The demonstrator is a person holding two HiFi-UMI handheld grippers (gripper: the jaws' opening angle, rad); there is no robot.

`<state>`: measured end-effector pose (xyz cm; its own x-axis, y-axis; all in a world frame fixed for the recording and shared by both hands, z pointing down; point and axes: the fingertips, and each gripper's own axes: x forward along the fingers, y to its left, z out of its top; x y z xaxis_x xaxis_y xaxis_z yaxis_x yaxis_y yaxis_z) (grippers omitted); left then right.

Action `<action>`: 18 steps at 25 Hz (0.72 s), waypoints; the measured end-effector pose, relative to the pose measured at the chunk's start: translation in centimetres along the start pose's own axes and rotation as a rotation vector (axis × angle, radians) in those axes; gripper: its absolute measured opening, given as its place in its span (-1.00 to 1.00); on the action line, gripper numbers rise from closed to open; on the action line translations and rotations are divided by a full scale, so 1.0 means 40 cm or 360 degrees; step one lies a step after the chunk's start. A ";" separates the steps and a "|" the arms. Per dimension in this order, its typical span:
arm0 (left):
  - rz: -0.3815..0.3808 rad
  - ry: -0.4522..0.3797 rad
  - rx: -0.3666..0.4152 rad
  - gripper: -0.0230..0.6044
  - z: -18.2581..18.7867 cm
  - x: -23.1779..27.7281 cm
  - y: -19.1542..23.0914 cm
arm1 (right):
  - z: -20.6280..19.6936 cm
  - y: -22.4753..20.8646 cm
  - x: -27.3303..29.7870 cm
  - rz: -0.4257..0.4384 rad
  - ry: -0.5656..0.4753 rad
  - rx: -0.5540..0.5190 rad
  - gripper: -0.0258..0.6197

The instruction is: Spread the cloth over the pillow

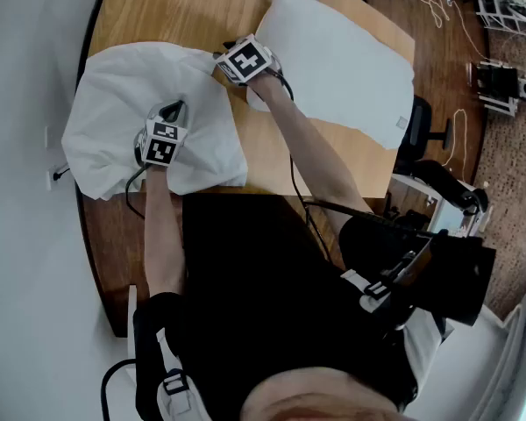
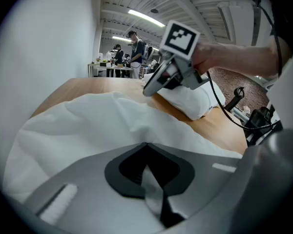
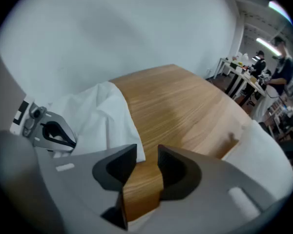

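Left gripper [image 1: 170, 112] sits on the crumpled white cloth [image 1: 114, 103]. It lies heaped on the wooden table [image 1: 175, 7] beside the pillow [image 1: 342, 60], not yet over it. Right gripper [image 1: 231, 58] hangs at the cloth's pillow-side edge.

Left gripper view: jaws closed, with a pale sliver of cloth apparently nipped between them.

Right gripper view: jaws partly apart, only bare wood in the gap. Cloth edge lies just to their left, pillow off to the right.

Step in hand, as judged: getting a second hold. Next move calls for the right jaws to shift onto that edge and close, then for both to lift and carry the cloth across.

Writing: none legible. Only square markers on each cube [image 1: 162, 143], and a pillow tag [image 1: 401, 121] too small to read.
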<state>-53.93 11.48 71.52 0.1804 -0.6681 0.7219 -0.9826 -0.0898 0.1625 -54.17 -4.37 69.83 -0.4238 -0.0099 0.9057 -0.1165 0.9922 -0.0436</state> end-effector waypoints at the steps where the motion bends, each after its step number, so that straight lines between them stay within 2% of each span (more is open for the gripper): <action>1: 0.0006 -0.0023 -0.0025 -0.92 0.008 0.001 0.003 | -0.007 0.006 0.031 0.0018 0.0065 -0.0056 -0.47; 2: 0.0010 -0.0045 -0.0049 -0.92 0.015 0.003 0.005 | -0.014 0.014 0.057 0.0039 0.0118 -0.0110 -0.45; 4: 0.0009 -0.0075 -0.0088 -0.92 0.024 0.005 0.009 | -0.029 0.034 0.079 0.0101 0.0182 -0.0196 -0.62; 5: 0.0000 -0.0081 -0.0108 -0.92 0.025 0.006 0.009 | -0.038 0.044 0.073 0.0132 0.0198 -0.0227 -0.86; 7: -0.0066 -0.0081 -0.0185 -0.92 0.021 0.003 -0.009 | -0.041 0.045 0.016 0.0131 0.0157 -0.0263 -0.88; 8: -0.0134 -0.0089 -0.0229 -0.92 0.022 -0.004 -0.031 | -0.025 0.035 -0.044 0.0095 0.0077 -0.0270 -0.88; 9: -0.0226 -0.0102 -0.0251 -0.92 0.026 -0.016 -0.066 | 0.000 0.020 -0.129 0.0040 -0.0035 -0.0277 -0.88; 11: -0.0484 -0.0124 -0.0199 -0.92 0.039 -0.052 -0.176 | 0.049 -0.011 -0.365 -0.0099 -0.0311 -0.0302 -0.88; 13: -0.0815 -0.0204 -0.0104 -0.92 0.063 -0.112 -0.321 | 0.054 -0.021 -0.642 -0.0217 -0.0568 -0.0308 -0.88; 14: -0.0984 -0.0291 -0.0088 -0.92 0.085 -0.154 -0.389 | 0.027 -0.024 -0.772 -0.0258 -0.0650 -0.0287 -0.88; 16: -0.1253 -0.0539 -0.0158 -0.92 0.153 -0.252 -0.475 | -0.097 -0.048 -0.974 -0.0313 -0.0672 -0.0193 -0.88; 18: -0.1365 -0.0821 -0.0318 -0.92 0.235 -0.349 -0.473 | -0.289 -0.099 -1.091 -0.0402 -0.0527 -0.0027 -0.88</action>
<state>-38.29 15.56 52.03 0.7329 -0.6776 -0.0610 -0.4972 -0.5946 0.6319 -24.83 -6.43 35.35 -0.6503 -0.2899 0.7022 -0.2400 0.9554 0.1721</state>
